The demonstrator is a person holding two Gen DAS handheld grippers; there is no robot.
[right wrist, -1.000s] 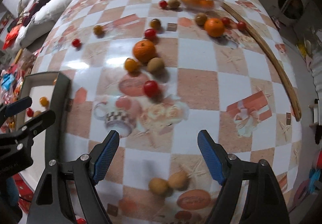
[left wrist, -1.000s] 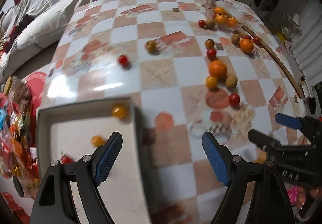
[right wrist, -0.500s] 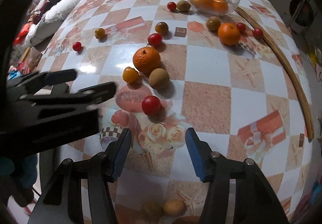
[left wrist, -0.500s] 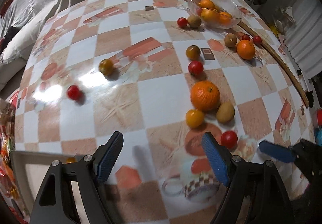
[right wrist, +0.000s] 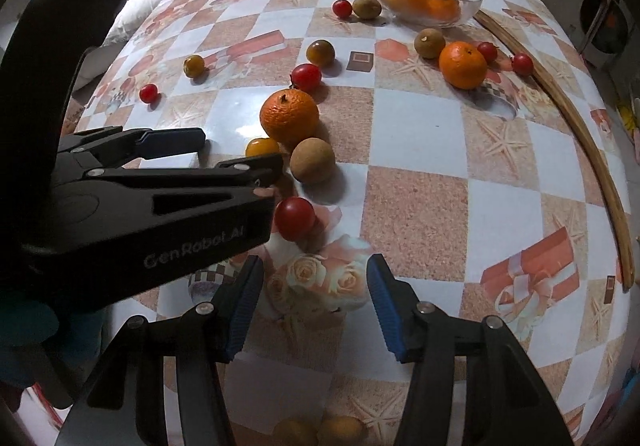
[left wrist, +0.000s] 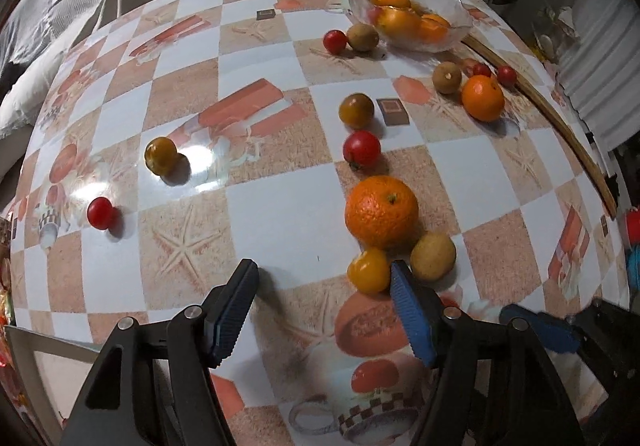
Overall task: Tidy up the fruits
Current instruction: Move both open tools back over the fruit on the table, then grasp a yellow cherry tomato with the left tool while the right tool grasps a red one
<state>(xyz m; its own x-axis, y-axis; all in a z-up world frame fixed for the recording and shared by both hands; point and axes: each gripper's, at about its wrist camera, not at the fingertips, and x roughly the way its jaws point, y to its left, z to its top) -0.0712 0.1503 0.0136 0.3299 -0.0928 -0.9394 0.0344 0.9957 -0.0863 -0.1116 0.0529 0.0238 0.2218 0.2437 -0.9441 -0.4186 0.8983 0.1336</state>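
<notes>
Fruit lies scattered over a checked tablecloth [left wrist: 280, 230] as two handheld grippers reach down toward a cluster of it. The landmark is the large orange [left wrist: 382, 211], stem end tilted up and toward the far edge of the table. Touching its near side sit a small yellow tomato [left wrist: 369, 270] and a brown kiwi-like fruit [left wrist: 433, 256]; neither shows a clear long axis. Just beyond the large orange lies a red tomato [left wrist: 361, 149], its stem end turned toward the orange, and far beyond it a glass bowl [left wrist: 460, 11] holds more oranges.

The left gripper [left wrist: 324, 310] has its jaws apart and closing, nothing between the pads; its right fingertip sits just beside the yellow tomato, and whether they touch cannot be told. The right gripper [right wrist: 315, 304] also stands with jaws apart, empty, over printed roses on the near side of the orange, with another red tomato [right wrist: 295, 218] just ahead of it.
</notes>
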